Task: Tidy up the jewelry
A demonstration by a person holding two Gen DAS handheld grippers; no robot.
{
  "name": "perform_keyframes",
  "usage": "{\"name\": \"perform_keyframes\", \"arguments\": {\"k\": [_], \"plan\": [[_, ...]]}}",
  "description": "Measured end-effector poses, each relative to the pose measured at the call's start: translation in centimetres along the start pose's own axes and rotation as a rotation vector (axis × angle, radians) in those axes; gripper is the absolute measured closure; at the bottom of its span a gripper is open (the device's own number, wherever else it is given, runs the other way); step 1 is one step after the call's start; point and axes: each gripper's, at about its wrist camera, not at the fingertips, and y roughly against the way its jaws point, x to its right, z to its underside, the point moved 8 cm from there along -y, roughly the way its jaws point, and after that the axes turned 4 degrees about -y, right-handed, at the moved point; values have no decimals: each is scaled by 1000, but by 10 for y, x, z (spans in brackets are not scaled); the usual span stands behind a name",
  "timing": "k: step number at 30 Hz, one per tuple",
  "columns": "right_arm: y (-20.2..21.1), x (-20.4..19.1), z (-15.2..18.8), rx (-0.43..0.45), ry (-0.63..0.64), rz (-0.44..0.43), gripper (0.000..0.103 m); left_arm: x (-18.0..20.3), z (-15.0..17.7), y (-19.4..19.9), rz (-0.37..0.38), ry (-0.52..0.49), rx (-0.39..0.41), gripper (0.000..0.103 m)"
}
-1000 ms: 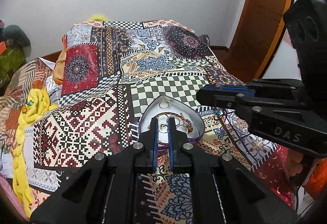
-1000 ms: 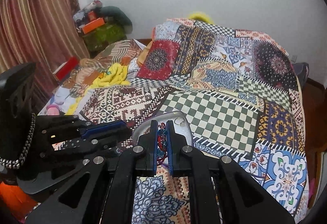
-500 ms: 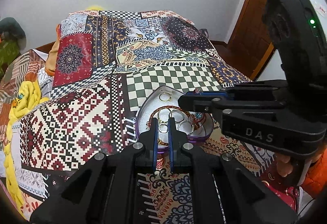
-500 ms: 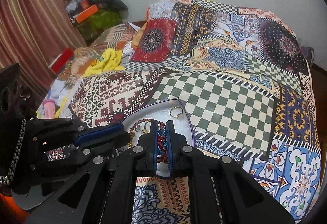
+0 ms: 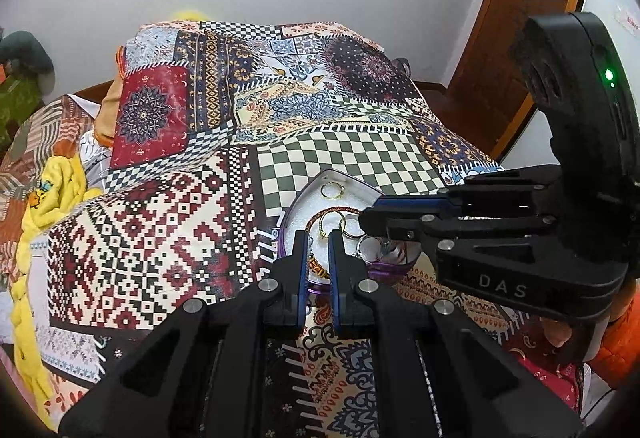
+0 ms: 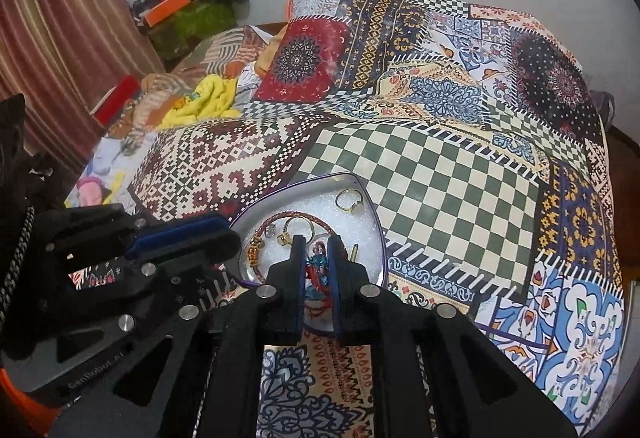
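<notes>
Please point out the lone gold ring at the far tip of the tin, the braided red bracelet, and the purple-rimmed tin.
Gold ring point(image 6: 349, 199): right wrist view, on its band.
Braided red bracelet point(image 6: 294, 215): right wrist view, top arc.
Purple-rimmed tin point(image 6: 370, 201): right wrist view, right wall.

— Which colours are seen on the quilt point(image 6: 420, 174)?
— Green-and-cream checks, maroon geometric motifs and blue florals are shown.
— And the tray point(image 6: 374, 214)?
— A purple rim is noted; a gold ring point(image 6: 349, 200) is seen inside.
</notes>
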Motion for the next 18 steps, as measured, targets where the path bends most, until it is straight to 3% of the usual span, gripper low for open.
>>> {"name": "perform_keyframes", "arguments": {"k": [6, 14, 18], "plan": [[18, -4, -2, 37, 17, 31, 74, 0, -7, 19, -9, 3, 28, 95], [66, -18, -10, 149, 27, 54, 74, 7, -23, 66, -27, 3, 115, 94], [112, -30, -17, 262, 37, 71, 74, 11, -35, 106, -62, -8, 197, 94]]}}
